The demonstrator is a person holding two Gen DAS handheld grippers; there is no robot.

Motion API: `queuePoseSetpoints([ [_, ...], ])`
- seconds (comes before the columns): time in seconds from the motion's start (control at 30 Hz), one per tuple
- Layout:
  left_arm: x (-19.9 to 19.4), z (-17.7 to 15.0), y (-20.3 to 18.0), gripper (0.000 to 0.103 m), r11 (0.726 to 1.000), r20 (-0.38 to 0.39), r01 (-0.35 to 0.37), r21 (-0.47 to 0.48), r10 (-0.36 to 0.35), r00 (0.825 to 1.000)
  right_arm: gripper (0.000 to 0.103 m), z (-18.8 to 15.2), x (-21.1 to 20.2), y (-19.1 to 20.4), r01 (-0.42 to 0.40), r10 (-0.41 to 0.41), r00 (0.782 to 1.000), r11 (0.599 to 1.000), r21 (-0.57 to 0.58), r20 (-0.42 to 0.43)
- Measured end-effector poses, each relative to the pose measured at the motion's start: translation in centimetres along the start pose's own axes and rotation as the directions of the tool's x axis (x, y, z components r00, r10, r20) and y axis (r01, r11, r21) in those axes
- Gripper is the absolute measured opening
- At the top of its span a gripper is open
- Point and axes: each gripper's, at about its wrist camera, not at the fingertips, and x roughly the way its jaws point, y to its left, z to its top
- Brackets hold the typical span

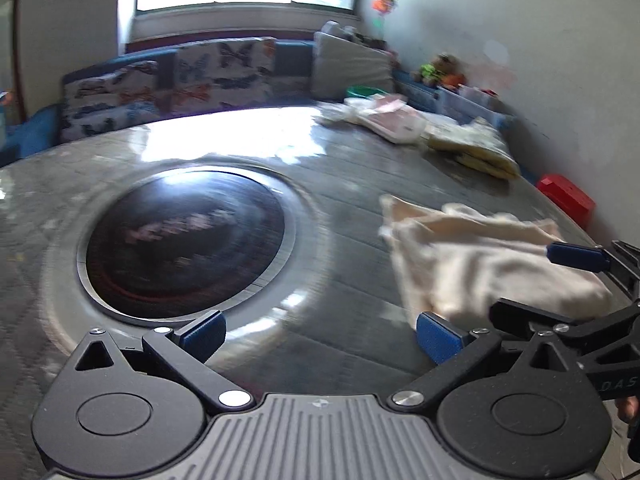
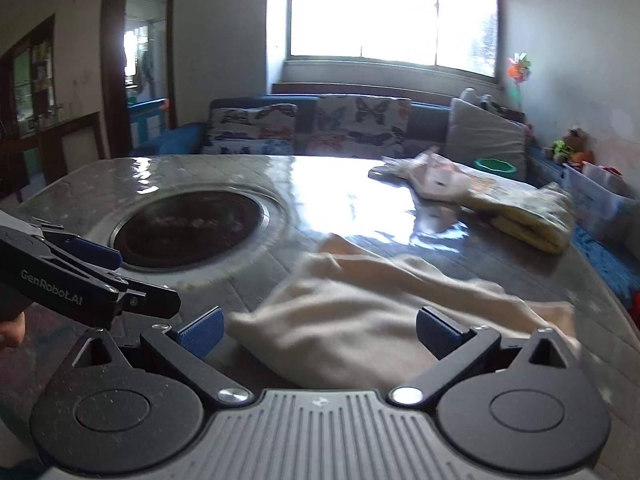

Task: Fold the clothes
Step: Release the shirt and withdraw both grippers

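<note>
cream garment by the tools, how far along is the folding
Done: a yellow folded item and a pink-and-white piece sit at the table's far right, though how neatly is blurred. In hand: nothing; the left tool and right tool are both open, the right over the cream garment. Left: that garment, lying rumpled and unfolded.

A shiny grey table (image 2: 248,176) has a dark round plate (image 1: 186,242). Behind it stands a butterfly sofa (image 2: 320,126), under a bright window (image 2: 384,12).
</note>
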Motion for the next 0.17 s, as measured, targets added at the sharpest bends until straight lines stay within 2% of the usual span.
queuePoseSetpoints([
  [0.17,-0.1,1.4,5.3,0.103,0.99,0.027,-0.121,-0.077,0.123,0.992,0.103,3.6,4.1,3.1,-0.095,0.095,0.995,0.995,-0.014,0.002],
])
